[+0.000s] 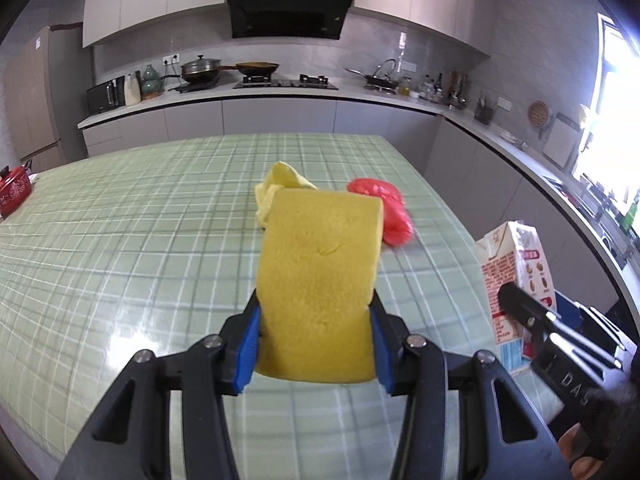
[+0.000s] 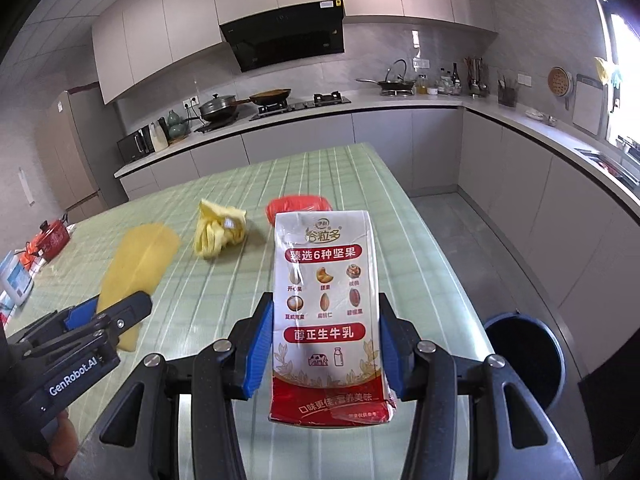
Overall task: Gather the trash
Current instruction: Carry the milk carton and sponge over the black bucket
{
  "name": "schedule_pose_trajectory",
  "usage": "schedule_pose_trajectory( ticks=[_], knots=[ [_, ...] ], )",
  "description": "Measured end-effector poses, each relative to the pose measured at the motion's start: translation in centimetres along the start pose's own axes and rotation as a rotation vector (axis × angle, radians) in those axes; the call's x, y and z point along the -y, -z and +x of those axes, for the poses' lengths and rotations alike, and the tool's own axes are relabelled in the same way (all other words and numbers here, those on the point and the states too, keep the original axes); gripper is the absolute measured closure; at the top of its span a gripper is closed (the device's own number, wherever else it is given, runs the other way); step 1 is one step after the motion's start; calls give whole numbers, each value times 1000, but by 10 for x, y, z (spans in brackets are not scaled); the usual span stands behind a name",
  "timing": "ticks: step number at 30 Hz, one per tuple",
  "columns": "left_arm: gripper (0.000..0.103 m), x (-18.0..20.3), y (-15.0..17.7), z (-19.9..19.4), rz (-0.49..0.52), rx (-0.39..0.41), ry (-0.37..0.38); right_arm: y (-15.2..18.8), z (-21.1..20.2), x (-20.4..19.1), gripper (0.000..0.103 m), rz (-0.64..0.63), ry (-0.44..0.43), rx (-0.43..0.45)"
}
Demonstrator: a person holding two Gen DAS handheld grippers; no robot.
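My left gripper [image 1: 316, 320] is shut on a yellow sponge [image 1: 320, 276] and holds it above the green checked table [image 1: 140, 240]. My right gripper [image 2: 326, 328] is shut on a white and red milk carton [image 2: 326, 280], held upright above the table's near right part. The carton [image 1: 516, 280] and right gripper [image 1: 532, 320] also show in the left wrist view. The sponge [image 2: 138, 260] and left gripper [image 2: 108, 312] show in the right wrist view. A crumpled yellow wrapper [image 2: 218, 234] and a red plastic bag [image 2: 298, 204] lie mid-table.
A dark blue bin [image 2: 524, 356] stands on the floor right of the table. A red pot [image 1: 14, 192] sits at the table's far left edge, with packets [image 2: 14, 280] near it. Kitchen counters [image 1: 260, 98] run behind and along the right.
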State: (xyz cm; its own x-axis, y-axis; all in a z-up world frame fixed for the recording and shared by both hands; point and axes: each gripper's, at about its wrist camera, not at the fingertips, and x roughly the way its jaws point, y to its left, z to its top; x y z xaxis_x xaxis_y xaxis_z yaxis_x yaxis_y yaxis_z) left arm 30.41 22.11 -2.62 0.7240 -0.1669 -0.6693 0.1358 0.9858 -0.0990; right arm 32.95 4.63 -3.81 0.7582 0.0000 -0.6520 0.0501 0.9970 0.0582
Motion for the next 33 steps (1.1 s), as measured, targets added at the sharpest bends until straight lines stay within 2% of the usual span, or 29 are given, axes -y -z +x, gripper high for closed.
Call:
schedule_pose_trajectory(
  ticks=[6,12,16,23,26,29,33],
  knots=[
    [54,20,7,-15,-3,-2,24,18,-27,18,53,11,3,-17],
    [54,62,9,-21,9,18,41,19,-55,61,53,39,25,13],
    [54,105,14,-18,21,25,48,23,-65,115,53,73,40,26],
    [54,205,28,3,-21,-8,54,28,-65,250,53,100,42,-7],
    [54,245,31,17,-41,-29,60,27,-61,299,53,74,49,-26],
    [54,276,39,32,-46,-61,54,28,-52,340,53,71,46,-50],
    [54,305,56,55,-39,-109,27,34,-27,371,53,68,27,-107]
  ],
)
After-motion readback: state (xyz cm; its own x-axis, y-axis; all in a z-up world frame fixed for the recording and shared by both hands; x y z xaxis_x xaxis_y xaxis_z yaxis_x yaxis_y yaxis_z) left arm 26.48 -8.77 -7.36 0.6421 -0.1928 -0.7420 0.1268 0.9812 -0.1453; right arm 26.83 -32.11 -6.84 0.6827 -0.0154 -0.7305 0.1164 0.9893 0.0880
